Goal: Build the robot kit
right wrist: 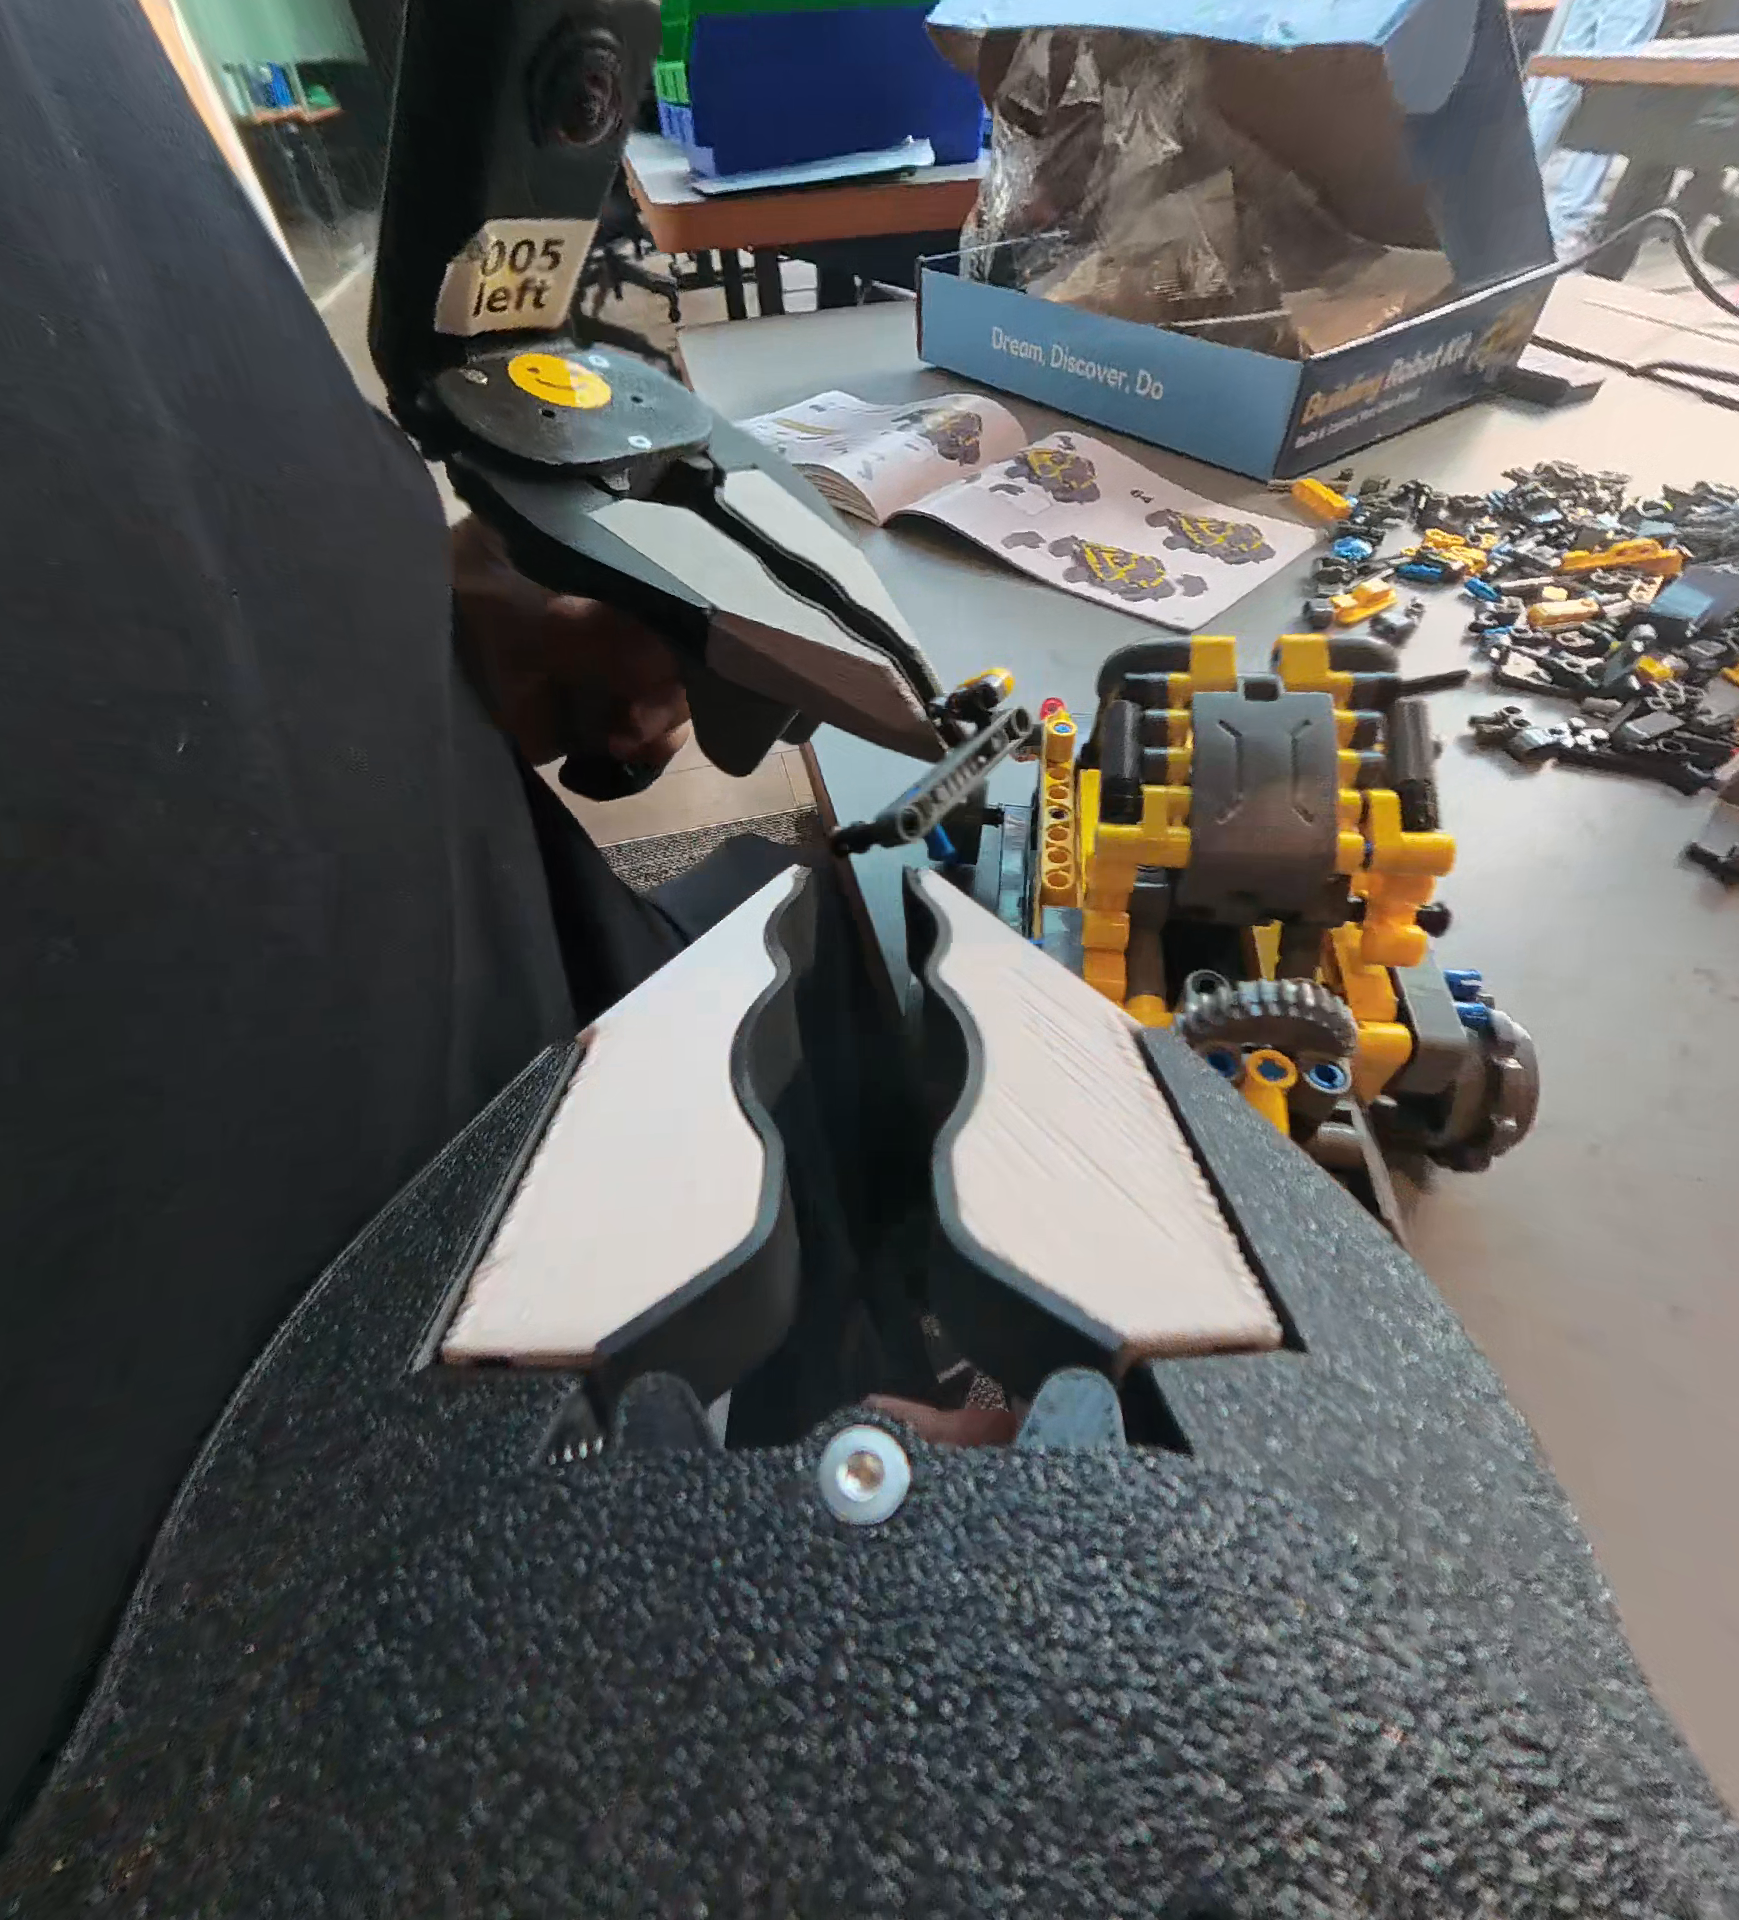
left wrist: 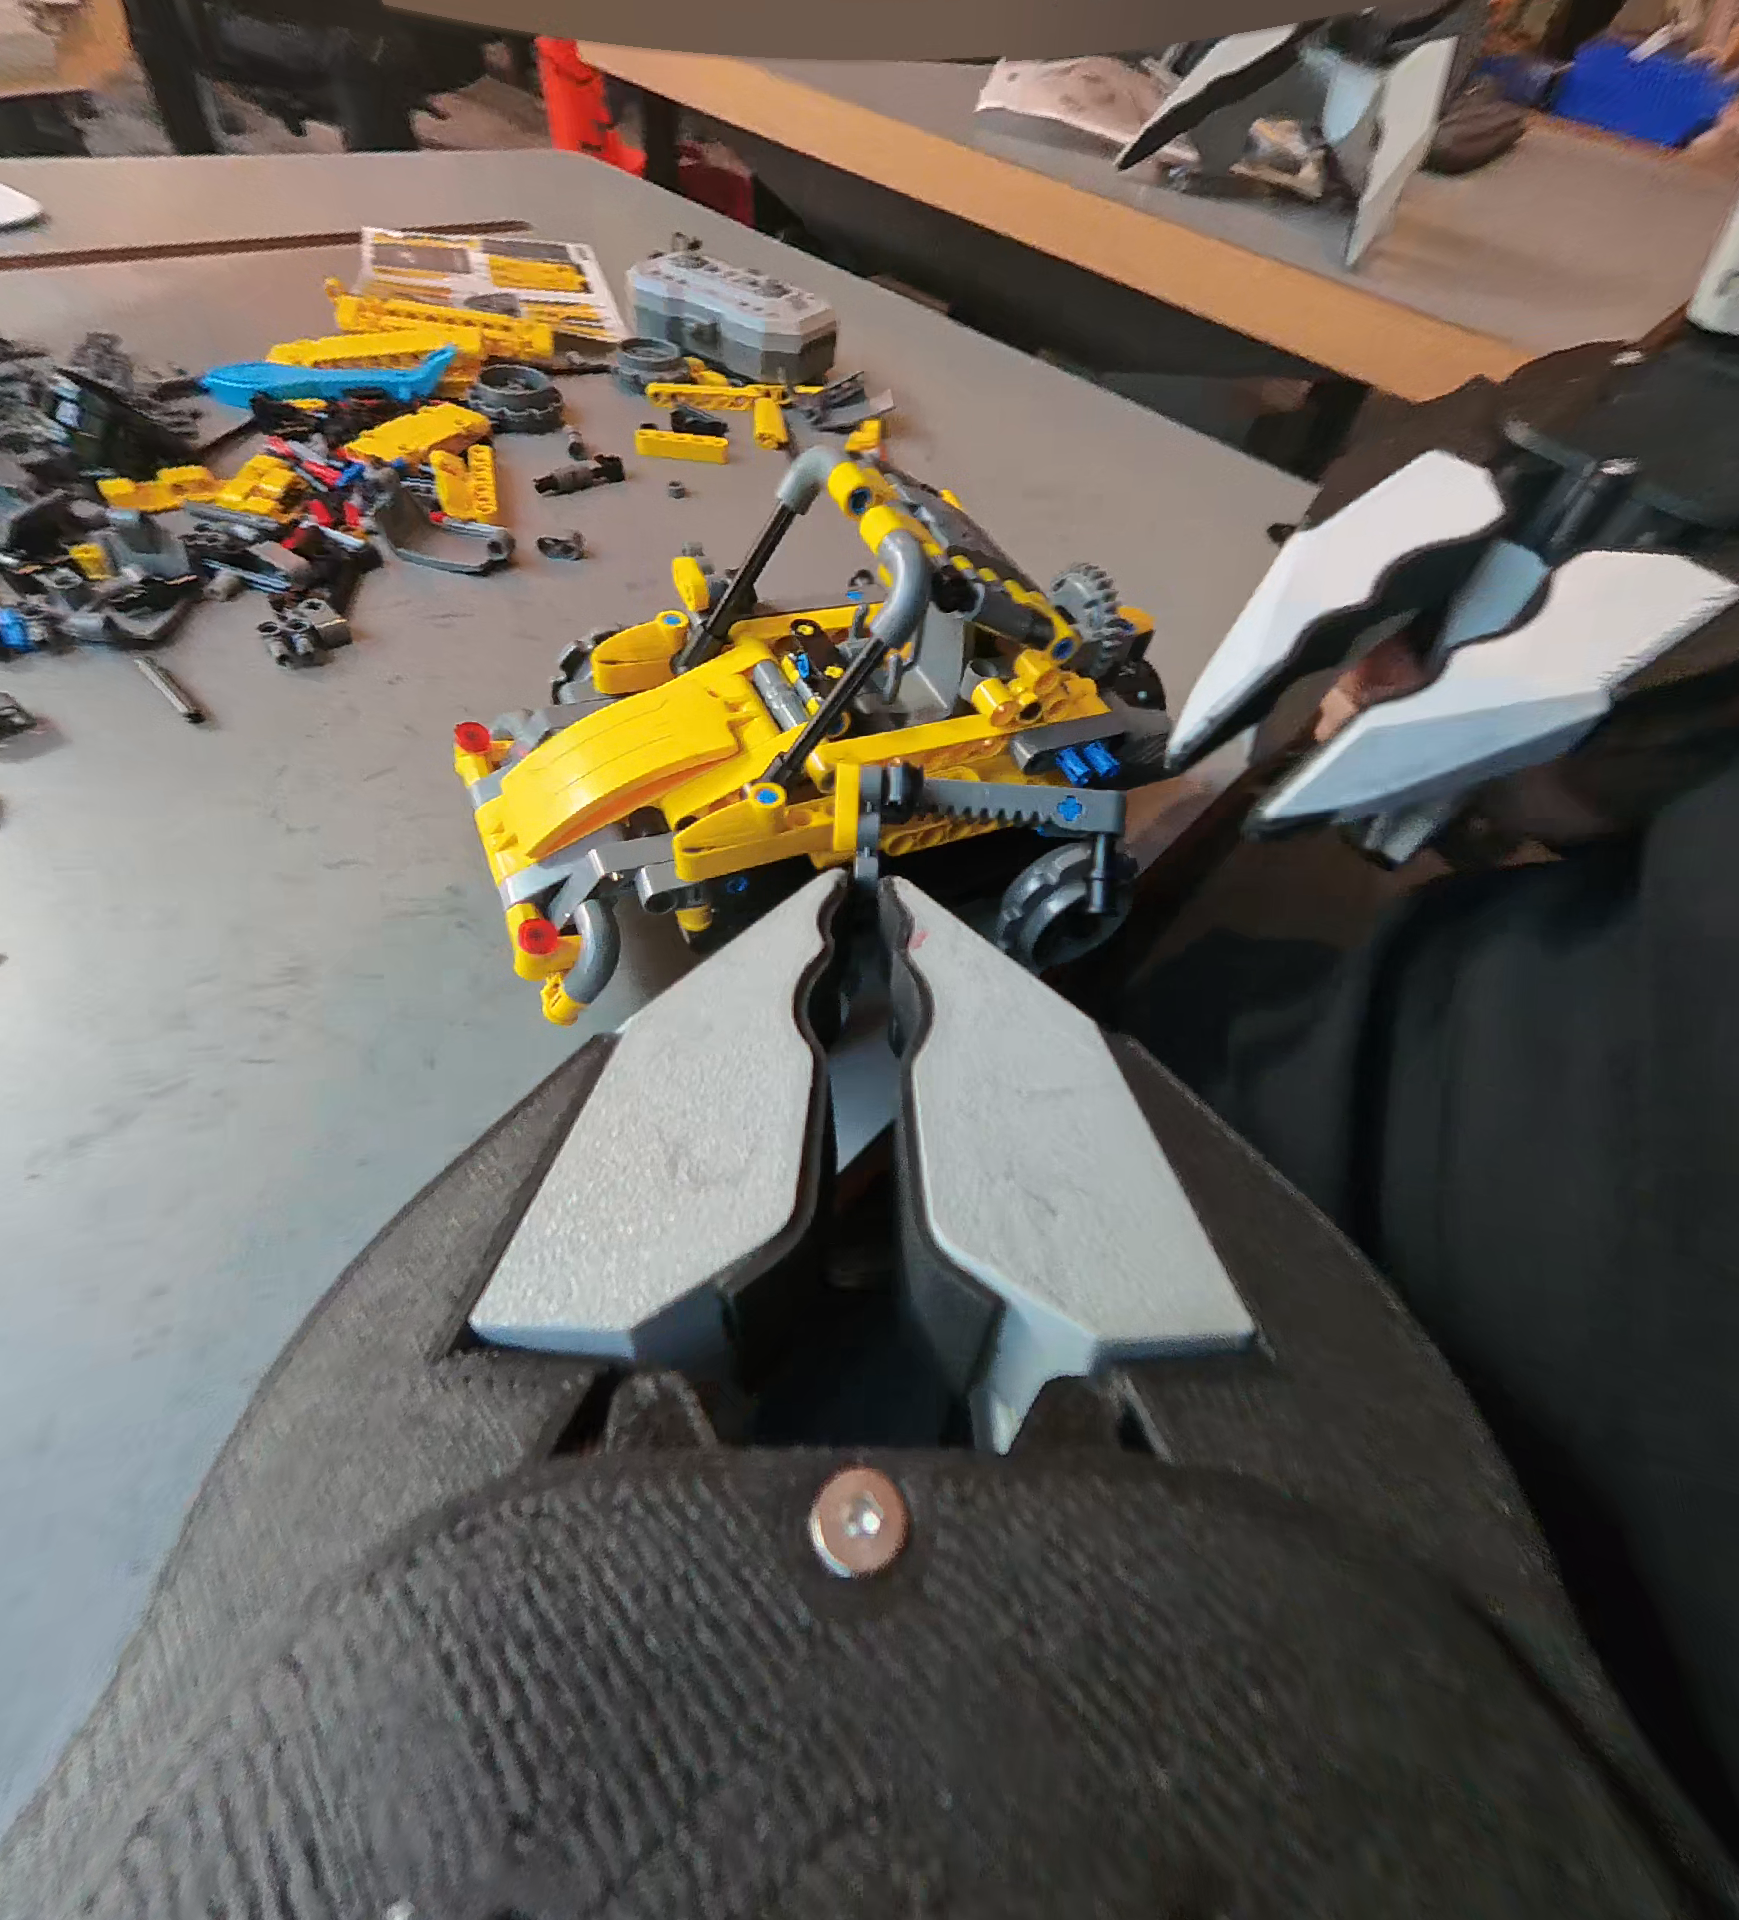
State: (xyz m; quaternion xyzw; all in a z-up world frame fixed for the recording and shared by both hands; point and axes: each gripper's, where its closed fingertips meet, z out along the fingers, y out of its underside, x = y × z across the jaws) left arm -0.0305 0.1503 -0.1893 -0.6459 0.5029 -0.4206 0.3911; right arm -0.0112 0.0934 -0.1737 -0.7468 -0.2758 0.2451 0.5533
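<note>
Left tongs pinching a thin black beam beside the yellow-and-grey brick-built vehicle at the grey worktop edge, its nose toward the loose parts; right tongs spread.

We see our left gripper at the near side of a yellow brick-built buggy on the grey table. Its two grey fingers are drawn almost together, the tips pinching a thin black beam that hangs from the buggy's side rail, beside a dark grey toothed rack. Our right gripper hovers just to the right of the buggy's rear, with a narrow gap between its fingers and nothing in them. Farther left, loose yellow, black and grey bricks lie scattered, among them a blue curved piece, with a grey battery box and a sticker sheet behind.
</note>
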